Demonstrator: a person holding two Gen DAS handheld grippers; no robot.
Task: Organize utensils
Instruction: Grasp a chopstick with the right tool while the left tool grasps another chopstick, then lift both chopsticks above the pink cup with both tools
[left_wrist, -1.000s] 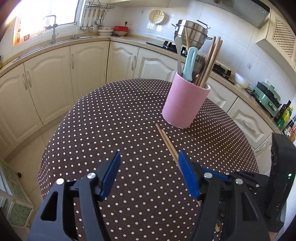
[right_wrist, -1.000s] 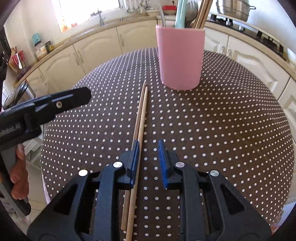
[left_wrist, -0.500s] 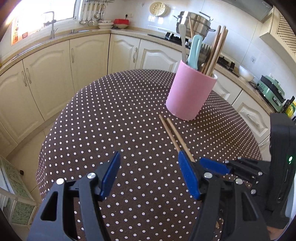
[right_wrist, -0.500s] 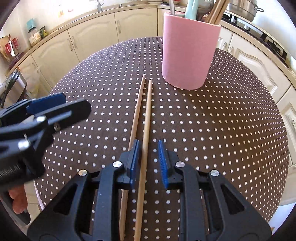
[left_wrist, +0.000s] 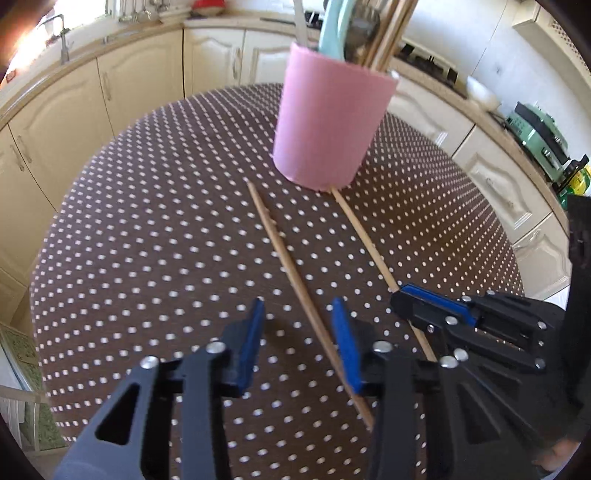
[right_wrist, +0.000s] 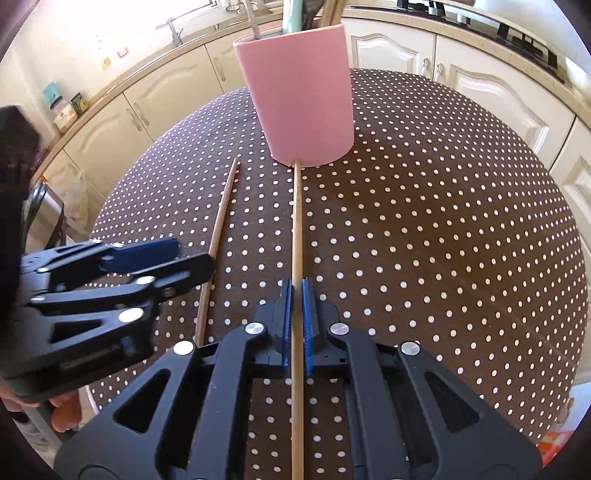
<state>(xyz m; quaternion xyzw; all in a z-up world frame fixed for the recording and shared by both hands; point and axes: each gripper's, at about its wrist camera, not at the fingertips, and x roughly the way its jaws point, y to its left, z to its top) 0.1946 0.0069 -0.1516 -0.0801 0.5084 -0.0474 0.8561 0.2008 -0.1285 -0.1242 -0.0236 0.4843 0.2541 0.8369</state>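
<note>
The right gripper (right_wrist: 296, 291) has its blue fingers (right_wrist: 285, 317) closed on one wooden chopstick (right_wrist: 296, 229), which runs straight between the pads; its far tip touches the base of the pink utensil holder (right_wrist: 303, 99). The left gripper (left_wrist: 297, 332) is closing, its fingers (left_wrist: 343, 343) partly apart, with the second chopstick (left_wrist: 280, 251) lying between them, close to the right-hand pad. Contact with that pad cannot be told.

The right wrist view shows the clamped grip directly and shows the left gripper (right_wrist: 110, 291) from the side, over the second chopstick (right_wrist: 218, 236). The left wrist view shows the right gripper (left_wrist: 436, 302) only from the side, with the held chopstick (left_wrist: 364, 240) running into it. This view also shows more of the holder's contents.

Count: two chopsticks on the tabletop (right_wrist: 443, 221), lying apart and diverging toward the holder; one pink utensil holder (left_wrist: 332, 122), upright, containing a teal-handled utensil (left_wrist: 334, 33), several further chopsticks (left_wrist: 391, 29) and other utensils. The tabletop carries a brown cloth with white dots.
</note>
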